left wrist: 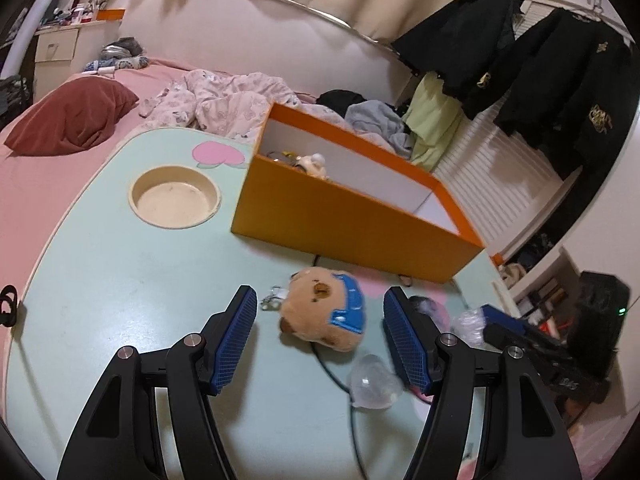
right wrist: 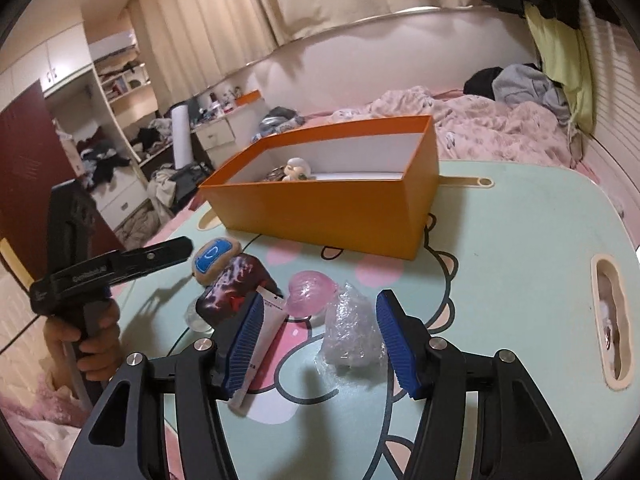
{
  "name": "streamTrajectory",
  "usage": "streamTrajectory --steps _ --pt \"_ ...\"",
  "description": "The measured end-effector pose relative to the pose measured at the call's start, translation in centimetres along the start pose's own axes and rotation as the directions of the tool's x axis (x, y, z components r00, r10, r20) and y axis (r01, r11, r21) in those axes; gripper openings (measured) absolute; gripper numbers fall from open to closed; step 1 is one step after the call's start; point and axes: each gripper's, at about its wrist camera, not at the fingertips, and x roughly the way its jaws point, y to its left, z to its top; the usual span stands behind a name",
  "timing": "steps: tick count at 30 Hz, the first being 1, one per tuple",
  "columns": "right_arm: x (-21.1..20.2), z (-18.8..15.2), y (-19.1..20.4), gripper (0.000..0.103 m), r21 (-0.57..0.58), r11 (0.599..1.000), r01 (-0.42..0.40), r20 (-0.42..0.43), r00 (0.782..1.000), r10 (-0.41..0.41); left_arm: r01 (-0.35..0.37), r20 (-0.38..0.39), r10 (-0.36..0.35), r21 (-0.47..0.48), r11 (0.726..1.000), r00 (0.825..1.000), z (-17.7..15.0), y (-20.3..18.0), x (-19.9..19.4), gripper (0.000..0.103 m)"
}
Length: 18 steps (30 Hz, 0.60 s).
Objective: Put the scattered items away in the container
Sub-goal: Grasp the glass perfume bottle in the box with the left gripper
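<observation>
While both tools hang low over the mint-green table, each has its blue-padded fingers spread wide with nothing between the pads. The left gripper points toward twelve o'clock at the orange box, and the brown plush toy with a blue patch lies on the table in the gap between its fingers, touching neither. In the right wrist view the left tool enters from nine o'clock, held by a hand on its grip; its fingertips there are hidden behind the plush toy and a dark glossy packet, so the spread cannot be read from that side. The right gripper also faces the orange box at twelve o'clock, with a crumpled clear wrap lying between its fingers, nearer the right one. A white tube runs under the left finger, its lower end partly covered, and its print is too small to read. A pink translucent shell sits just beyond the wrap at eleven o'clock. A clear shell lies at five o'clock of the plush, over a dark cable that is cut off below. Inside the box a small white figure stands beside something dark that is hard to make out.
</observation>
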Motion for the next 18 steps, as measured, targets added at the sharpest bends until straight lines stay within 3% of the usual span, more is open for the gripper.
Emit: streamTrajectory --steps 2,6,9,11,14,18 --pt "0.1 0.0 -0.4 0.06 0.023 1.0 -0.013 -0.005 1.0 0.013 0.013 -0.008 -0.013 0.036 0.999 1.0 1.0 -1.1 -0.6 0.066" --pt "0.2 0.0 -0.5 0.062 0.035 0.999 -0.021 -0.018 1.0 0.022 -0.032 -0.01 0.033 0.14 0.99 0.999 5.5 -4.3 -2.1 0.066" --pt "0.0 -0.1 -0.4 0.062 0.037 0.999 -0.019 -0.006 1.0 0.019 -0.029 -0.13 0.049 0.154 0.988 0.99 9.2 -5.8 -0.6 0.066" --pt "-0.1 -0.2 -0.4 0.063 0.041 0.999 -0.023 -0.002 1.0 0.023 -0.058 -0.237 0.101 0.182 0.982 0.966 11.3 -6.6 1.7 0.062" --pt "-0.2 -0.3 -0.6 0.064 0.047 0.998 -0.036 -0.004 0.999 0.037 -0.147 -0.318 0.226 0.254 0.956 0.921 12.9 -7.6 5.3 0.049" --pt "-0.3 -0.3 -0.8 0.065 0.057 0.997 -0.047 0.001 0.999 0.047 -0.195 -0.452 0.298 0.26 0.946 0.841 13.2 -6.8 10.4 0.045"
